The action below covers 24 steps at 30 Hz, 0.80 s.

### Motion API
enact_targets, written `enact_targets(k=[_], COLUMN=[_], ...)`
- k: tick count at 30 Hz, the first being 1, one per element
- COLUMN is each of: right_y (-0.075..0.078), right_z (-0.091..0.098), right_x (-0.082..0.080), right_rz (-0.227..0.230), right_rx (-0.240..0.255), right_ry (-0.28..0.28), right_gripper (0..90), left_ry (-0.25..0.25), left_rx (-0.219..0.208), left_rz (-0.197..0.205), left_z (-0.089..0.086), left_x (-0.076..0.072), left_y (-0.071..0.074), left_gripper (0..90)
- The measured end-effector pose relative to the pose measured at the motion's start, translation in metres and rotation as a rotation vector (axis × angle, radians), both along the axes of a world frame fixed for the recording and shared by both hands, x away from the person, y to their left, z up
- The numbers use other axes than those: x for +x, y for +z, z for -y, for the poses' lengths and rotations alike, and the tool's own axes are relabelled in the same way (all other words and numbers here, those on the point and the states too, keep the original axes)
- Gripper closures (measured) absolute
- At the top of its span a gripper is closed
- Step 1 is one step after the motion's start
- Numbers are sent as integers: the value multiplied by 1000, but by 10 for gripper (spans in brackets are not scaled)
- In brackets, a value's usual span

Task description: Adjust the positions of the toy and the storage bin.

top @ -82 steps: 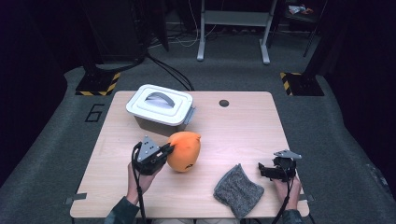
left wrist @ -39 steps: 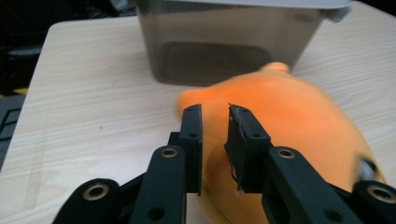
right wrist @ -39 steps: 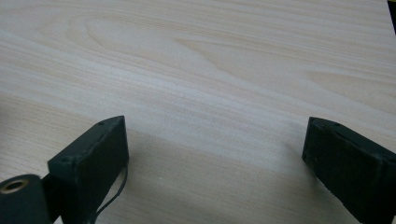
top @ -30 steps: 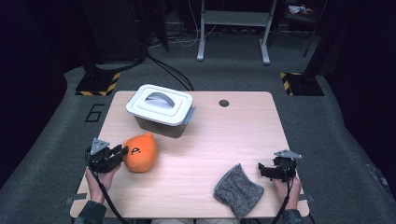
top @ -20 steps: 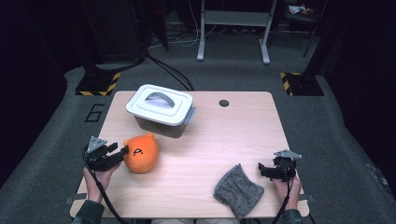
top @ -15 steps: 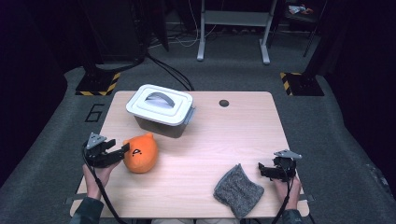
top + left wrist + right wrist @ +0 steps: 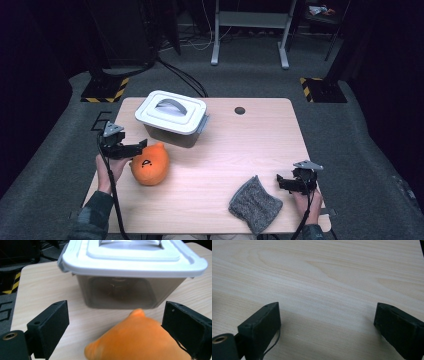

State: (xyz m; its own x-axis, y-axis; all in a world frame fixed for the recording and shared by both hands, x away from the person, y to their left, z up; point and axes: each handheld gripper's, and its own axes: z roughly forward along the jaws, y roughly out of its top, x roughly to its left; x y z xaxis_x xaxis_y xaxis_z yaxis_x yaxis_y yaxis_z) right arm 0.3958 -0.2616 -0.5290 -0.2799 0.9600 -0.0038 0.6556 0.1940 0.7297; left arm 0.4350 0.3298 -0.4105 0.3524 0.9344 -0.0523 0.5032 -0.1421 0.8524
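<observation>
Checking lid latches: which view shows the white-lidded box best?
The left gripper view: the box is close up, with its white lid, lid edge and translucent front wall clear, behind the orange plush. The high view shows the whole box with its handle, but small. The right gripper view looks at bare table.

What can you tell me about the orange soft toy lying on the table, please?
The orange soft toy is a rounded, plush-looking lump with a small pointed tip and a dark mark on its upper face. It lies on the wooden table near its left edge, just in front of the lidded box and apart from it. The left gripper stands at its upper left, its jaws just opened wide; in the left gripper view the toy lies between them, the right jaw close against it.
</observation>
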Motion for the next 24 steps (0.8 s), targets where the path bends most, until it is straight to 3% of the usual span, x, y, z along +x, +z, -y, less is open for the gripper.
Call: enact_targets(k=[12, 16, 17, 24], right_y=[0, 0, 0, 0], right_z=[0, 0, 0, 0], right_x=[0, 0, 0, 0], right_rz=[0, 0, 0, 0], right_rx=[0, 0, 0, 0], right_ry=[0, 0, 0, 0], right_gripper=[62, 62, 62, 63], left_ry=[-109, -161, -196, -252], left_rx=[23, 45, 61, 68], left_rz=[-4, -3, -8, -25], left_z=[41, 60, 70, 103], left_x=[28, 36, 40, 51], left_y=[11, 13, 14, 10], left_gripper=[40, 51, 59, 77])
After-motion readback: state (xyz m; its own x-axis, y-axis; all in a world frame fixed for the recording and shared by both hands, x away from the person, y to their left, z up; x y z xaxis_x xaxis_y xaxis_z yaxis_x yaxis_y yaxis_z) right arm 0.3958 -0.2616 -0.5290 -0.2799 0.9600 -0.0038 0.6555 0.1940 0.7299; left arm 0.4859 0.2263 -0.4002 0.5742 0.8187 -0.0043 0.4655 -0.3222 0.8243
